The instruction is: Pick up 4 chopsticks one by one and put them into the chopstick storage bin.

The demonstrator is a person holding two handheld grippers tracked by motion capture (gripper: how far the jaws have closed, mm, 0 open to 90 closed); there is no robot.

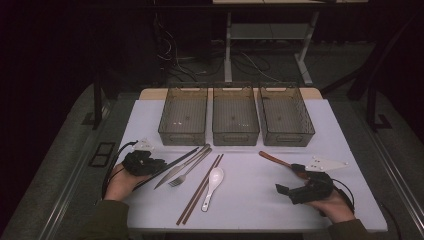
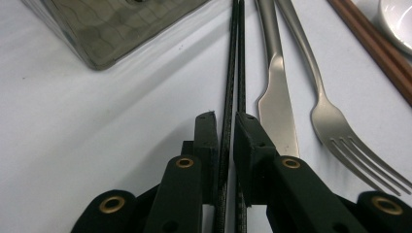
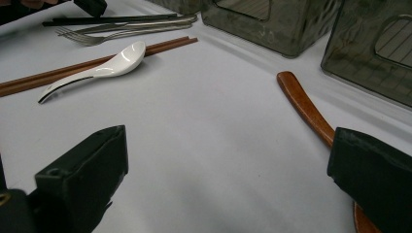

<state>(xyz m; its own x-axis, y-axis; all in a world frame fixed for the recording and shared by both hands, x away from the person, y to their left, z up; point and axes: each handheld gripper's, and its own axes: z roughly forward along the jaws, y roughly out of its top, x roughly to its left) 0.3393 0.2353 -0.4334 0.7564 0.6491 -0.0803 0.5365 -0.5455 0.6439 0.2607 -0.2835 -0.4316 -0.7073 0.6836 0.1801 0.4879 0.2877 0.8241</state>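
Gripping the black chopsticks (image 2: 233, 73), the left gripper (image 2: 226, 121) has its jaws nearly closed around both sticks near one end; they lie on the white table (image 1: 250, 200) just beside the knife (image 2: 277, 107). Risk: held so far from the middle, the pair may tip, scissor apart or drag the knife. Right gripper (image 3: 228, 165) rests open beside the wooden spoon (image 3: 303, 104).
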